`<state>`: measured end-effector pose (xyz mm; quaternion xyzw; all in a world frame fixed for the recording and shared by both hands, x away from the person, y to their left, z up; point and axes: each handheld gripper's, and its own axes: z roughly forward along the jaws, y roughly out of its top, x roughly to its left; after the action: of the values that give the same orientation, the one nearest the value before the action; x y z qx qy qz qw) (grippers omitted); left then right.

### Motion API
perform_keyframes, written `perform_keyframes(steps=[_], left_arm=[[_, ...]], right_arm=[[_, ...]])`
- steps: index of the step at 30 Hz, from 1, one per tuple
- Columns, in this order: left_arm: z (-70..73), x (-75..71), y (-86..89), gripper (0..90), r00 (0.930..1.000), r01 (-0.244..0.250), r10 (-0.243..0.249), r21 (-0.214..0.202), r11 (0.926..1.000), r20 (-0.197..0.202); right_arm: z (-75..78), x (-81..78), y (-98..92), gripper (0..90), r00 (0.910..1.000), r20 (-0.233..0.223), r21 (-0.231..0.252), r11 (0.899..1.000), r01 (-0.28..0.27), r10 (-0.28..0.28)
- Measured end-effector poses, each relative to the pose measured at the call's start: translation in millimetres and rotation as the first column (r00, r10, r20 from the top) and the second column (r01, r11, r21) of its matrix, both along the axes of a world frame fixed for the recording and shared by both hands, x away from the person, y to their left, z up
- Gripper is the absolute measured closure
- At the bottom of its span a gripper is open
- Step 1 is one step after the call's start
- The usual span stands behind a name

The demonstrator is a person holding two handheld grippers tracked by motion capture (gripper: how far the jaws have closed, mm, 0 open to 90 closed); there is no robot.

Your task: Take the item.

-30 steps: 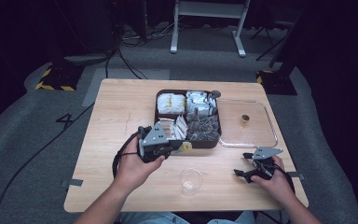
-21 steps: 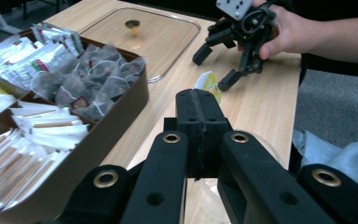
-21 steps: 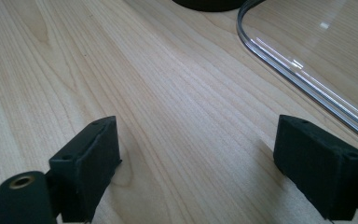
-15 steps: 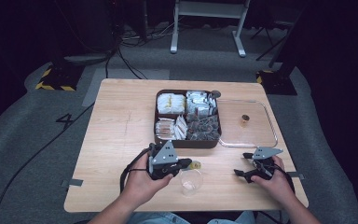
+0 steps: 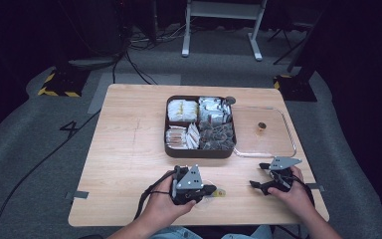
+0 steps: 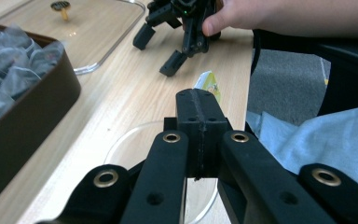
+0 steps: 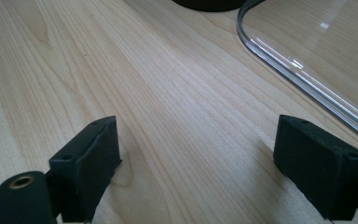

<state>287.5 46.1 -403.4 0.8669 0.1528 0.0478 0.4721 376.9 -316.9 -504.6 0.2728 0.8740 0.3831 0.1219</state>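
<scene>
- Left gripper (image 5: 210, 189), near desk edge: jaws pressed together, pinching a yellow tea bag packet (image 5: 220, 191); in the left gripper view the packet (image 6: 208, 85) pokes out beyond the closed tips.
- Directly below the left gripper: a clear glass cup (image 6: 121, 150), standing on the desk (image 5: 129, 164) near its front edge; the packet hangs over or just past the far rim, and which cannot be told.
- Handling, judged: the packet looks light, thin and limp, so it should be held at 1 edge and will flop; the cup looks rigid, smooth and breakable, best taken by its wall or rim.
- Right gripper (image 5: 261, 175), at the same depth on the person's right: jaws spread wide, holding nothing, resting low over bare wood; the right gripper view shows the 2 jaws apart with the grain between them.
- Just beyond the right gripper: a clear plastic lid (image 5: 288, 144) with a small gold knob (image 5: 261, 126), lying flat.
- Mid desk, touching the lid's left edge: a dark brown box (image 5: 199, 151) with 4 compartments of wrapped tea bags.
- Far: dark floor, cables, a white stand.
</scene>
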Motion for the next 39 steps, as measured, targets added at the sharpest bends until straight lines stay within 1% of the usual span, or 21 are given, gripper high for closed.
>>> perform_keyframes(steps=[1,6,7,11,15,17,19,20,21,23,27,28,31,33,34,36,38,39], left_arm=[[-2.0,-0.4,0.3,90.0,1.0000,-0.003,0.003,-0.005,1.0000,-0.005],[-5.0,0.5,2.6,90.0,0.9997,-0.023,0.023,-0.018,0.9996,0.008],[-5.8,1.8,3.0,90.0,0.9995,-0.027,0.028,-0.025,0.9993,0.016],[-8.6,4.5,3.5,90.0,0.9994,-0.032,0.032,-0.027,0.9991,0.011],[-11.7,6.6,4.2,90.0,0.9993,-0.036,0.036,-0.033,0.9988,-0.004],[-12.2,8.2,5.0,89.4,0.9992,-0.031,0.030,-0.035,0.9989,-0.028],[-12.7,8.8,5.2,74.9,0.9990,-0.033,0.032,-0.035,0.9988,-0.032],[-13.3,9.2,5.1,74.9,0.9989,-0.036,0.035,-0.034,0.9988,-0.031],[-13.7,9.7,5.7,64.9,0.9988,-0.041,0.040,-0.038,0.9984,-0.028],[-13.4,10.4,6.3,58.3,0.9987,-0.048,0.047,-0.039,0.9981,-0.020],[-12.3,11.8,8.3,53.2,0.9978,-0.065,0.065,-0.044,0.9969,-0.008],[-11.6,13.4,10.5,50.7,0.9963,-0.085,0.085,-0.041,0.9955,0.001],[-10.4,15.1,13.1,48.5,0.9950,-0.099,0.099,-0.031,0.9946,0.007],[-6.6,17.4,18.4,46.0,0.9910,-0.132,0.133,-0.019,0.9911,0.019],[-6.6,17.4,18.4,44.5,0.9910,-0.132,0.133,-0.019,0.9911,0.019],[-2.7,18.4,23.5,42.9,0.9868,-0.160,0.160,-0.008,0.9872,0.028],[4.0,20.1,33.0,40.6,0.9775,-0.208,0.208,0.004,0.9782,0.038],[4.0,20.1,33.0,40.0,0.9775,-0.208,0.208,0.004,0.9782,0.038]], right_arm=[[0.0,0.0,0.0,14.6,1.0000,0.000,0.000,1.000,0.000,0.000],[0.0,0.0,0.0,14.7,1.0000,0.000,0.000,1.000,0.000,0.000],[0.0,0.0,0.0,14.7,1.0000,0.000,0.000,1.000,0.000,0.000],[0.0,0.0,0.0,14.7,1.0000,0.000,0.000,1.000,0.000,0.000],[0.0,0.0,0.0,14.7,1.0000,0.000,0.000,1.000,0.000,0.000],[0.0,0.0,0.0,14.7,1.0000,0.000,0.000,1.000,0.000,0.000],[0.0,0.0,0.0,14.6,1.0000,0.000,0.000,1.000,0.000,0.000],[0.0,0.0,0.0,14.6,1.0000,0.000,0.000,1.000,0.000,0.000],[0.0,0.0,0.0,14.6,1.0000,0.000,0.000,1.000,0.000,0.000],[0.0,0.0,0.0,14.7,1.0000,0.000,0.000,1.000,0.000,0.000],[0.0,0.0,0.0,14.7,1.0000,0.000,0.000,1.000,0.000,0.000],[0.0,0.0,0.0,14.7,1.0000,0.000,0.000,1.000,0.000,0.000],[0.0,0.0,0.0,14.7,1.0000,0.000,0.000,1.000,0.000,0.000],[0.0,0.0,0.0,14.7,1.0000,0.000,0.000,1.000,0.000,0.000],[0.0,0.0,0.0,14.7,1.0000,0.000,0.000,1.000,0.000,0.000],[0.0,0.0,0.0,14.7,1.0000,0.000,0.000,1.000,0.000,0.000],[0.0,0.0,0.0,14.7,1.0000,0.000,0.000,1.000,0.000,0.000],[0.0,0.0,0.0,14.7,1.0000,0.000,0.000,1.000,0.000,0.000]])
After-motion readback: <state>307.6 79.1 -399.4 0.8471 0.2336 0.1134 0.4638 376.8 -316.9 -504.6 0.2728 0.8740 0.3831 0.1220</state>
